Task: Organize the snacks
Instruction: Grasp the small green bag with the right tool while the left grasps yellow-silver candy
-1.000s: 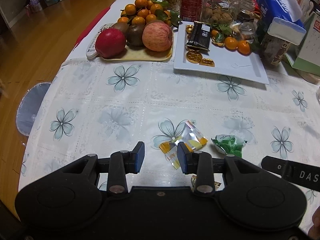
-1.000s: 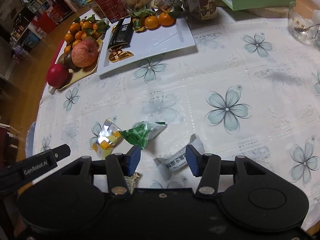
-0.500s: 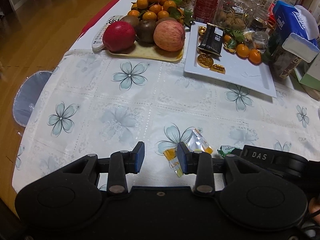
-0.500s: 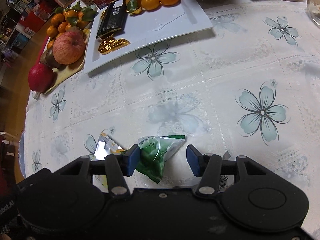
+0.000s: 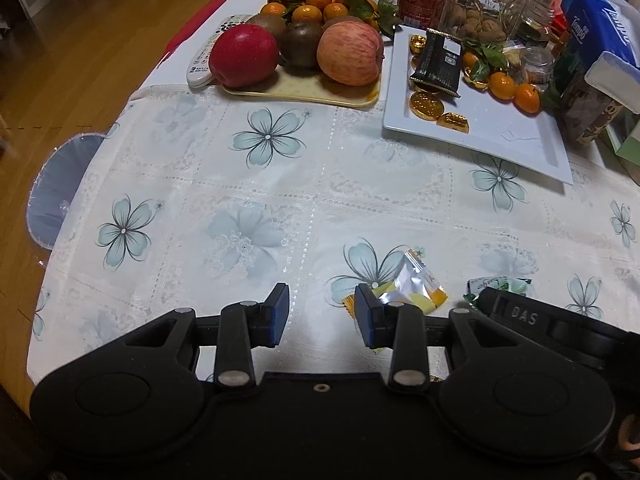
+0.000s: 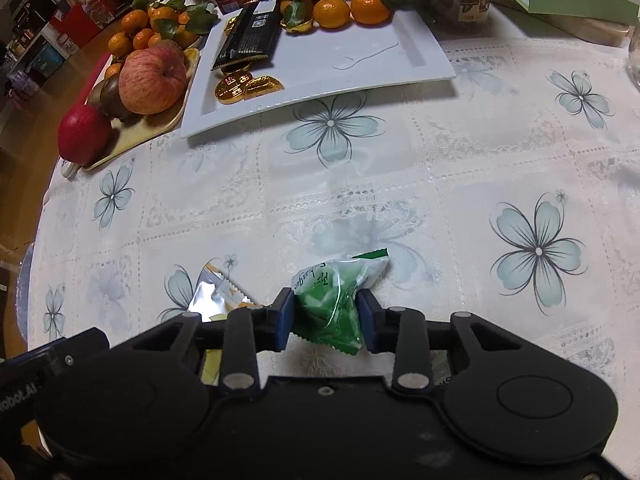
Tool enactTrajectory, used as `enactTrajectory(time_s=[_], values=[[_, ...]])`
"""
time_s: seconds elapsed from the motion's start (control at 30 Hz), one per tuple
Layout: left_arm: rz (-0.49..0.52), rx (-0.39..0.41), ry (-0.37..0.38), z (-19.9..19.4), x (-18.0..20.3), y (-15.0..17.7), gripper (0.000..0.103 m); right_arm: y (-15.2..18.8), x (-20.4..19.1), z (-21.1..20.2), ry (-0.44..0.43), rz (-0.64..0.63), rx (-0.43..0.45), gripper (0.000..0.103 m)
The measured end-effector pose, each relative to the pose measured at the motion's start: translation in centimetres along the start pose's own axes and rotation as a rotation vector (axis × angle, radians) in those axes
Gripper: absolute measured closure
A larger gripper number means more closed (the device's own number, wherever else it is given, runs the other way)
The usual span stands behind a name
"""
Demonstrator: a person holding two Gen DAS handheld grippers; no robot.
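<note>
Right gripper (image 6: 324, 316): jaws have just been closing, and both blue pads now press the sides of the green snack packet (image 6: 336, 300), which sits clamped between them. The packet's far end sticks out past the fingertips, low over the tabletop (image 6: 440, 184); whether it still touches the cloth cannot be told.

Left gripper (image 5: 320, 316): jaws apart, nothing between the pads. Its right pad stands just in front of the yellow-and-silver snack packet (image 5: 404, 288), which lies flat on the tabletop, to the right of the gap and not inside it. In the right wrist view the same packet (image 6: 216, 292) lies just left of the right gripper, partly hidden by the gripper body.

Further right in the left wrist view, the green packet (image 5: 500, 284) shows only as a sliver behind the black body of the right gripper.

Middle of the tabletop: white cloth with a blue flower print, bare of items.

Far side: white rectangular plate (image 6: 360, 80) holding a black snack bar (image 6: 250, 36), gold foil coins (image 6: 244, 86) and small mandarins (image 6: 348, 10) with leaves. The near right part of the plate is bare. Left of the plate, just beside it, is a yellow tray (image 5: 304, 88) with a red apple (image 5: 244, 56), a pink-yellow apple (image 5: 350, 52), kiwis and a pile of mandarins. A white remote control (image 5: 208, 60) lies against the tray's left edge.

Behind the plate: jars, a red can, a blue tissue pack (image 5: 596, 28).
</note>
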State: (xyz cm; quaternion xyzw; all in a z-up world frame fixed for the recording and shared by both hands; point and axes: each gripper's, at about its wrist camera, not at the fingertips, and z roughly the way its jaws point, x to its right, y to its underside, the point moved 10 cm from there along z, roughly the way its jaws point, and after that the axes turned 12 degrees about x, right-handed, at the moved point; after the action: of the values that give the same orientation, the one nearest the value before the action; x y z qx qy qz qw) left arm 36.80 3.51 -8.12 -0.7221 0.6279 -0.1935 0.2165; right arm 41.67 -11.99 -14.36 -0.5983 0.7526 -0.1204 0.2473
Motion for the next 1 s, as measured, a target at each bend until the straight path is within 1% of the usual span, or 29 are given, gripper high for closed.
enactTrajectory(time_s=[0.03, 0.17, 0.3, 0.43, 0.5, 0.63, 0.7, 0.77, 0.87, 0.97, 1.0], values=[[0.001, -0.004, 0.003, 0.2, 0.1, 0.1, 0.058, -0.1, 0.1, -0.2, 0.004, -0.003, 0.007, 0.069], [0.042, -0.002, 0.053, 0.6, 1.5, 0.2, 0.058, -0.5, 0.9, -1.3, 0.007, -0.010, 0.026, 0.070], [0.149, 0.006, 0.086, 1.4, 3.7, 0.7, 0.058, -0.6, 2.0, -2.5, 0.003, -0.006, 0.030, 0.070], [0.264, 0.003, 0.094, 2.3, 5.6, 1.8, 0.058, -0.7, 3.1, -3.8, -0.010, 0.014, 0.026, 0.070], [0.296, 0.003, 0.094, 2.7, 6.2, 2.2, 0.057, -0.9, 3.6, -4.4, -0.015, 0.026, 0.034, 0.070], [0.292, -0.026, 0.109, 3.6, 6.8, 2.9, 0.057, -1.6, 4.4, -5.6, -0.020, 0.045, 0.052, 0.070], [0.289, -0.035, 0.099, 4.2, 6.9, 3.1, 0.057, -1.9, 4.7, -6.0, -0.023, 0.055, 0.058, 0.070], [0.297, -0.015, 0.084, 4.4, 7.0, 3.0, 0.053, -2.2, 4.9, -6.2, -0.029, 0.073, 0.058, 0.070], [0.321, -0.006, 0.067, 4.8, 7.2, 2.9, 0.052, -2.5, 5.1, -6.4, -0.038, 0.095, 0.053, 0.070], [0.338, -0.008, 0.043, 5.6, 7.1, 3.0, 0.049, -2.7, 5.3, -6.4, -0.035, 0.107, 0.053, 0.070], [0.337, 0.004, 0.042, 5.5, 7.1, 2.9, 0.049, -2.8, 5.4, -6.4, -0.036, 0.112, 0.052, 0.070]])
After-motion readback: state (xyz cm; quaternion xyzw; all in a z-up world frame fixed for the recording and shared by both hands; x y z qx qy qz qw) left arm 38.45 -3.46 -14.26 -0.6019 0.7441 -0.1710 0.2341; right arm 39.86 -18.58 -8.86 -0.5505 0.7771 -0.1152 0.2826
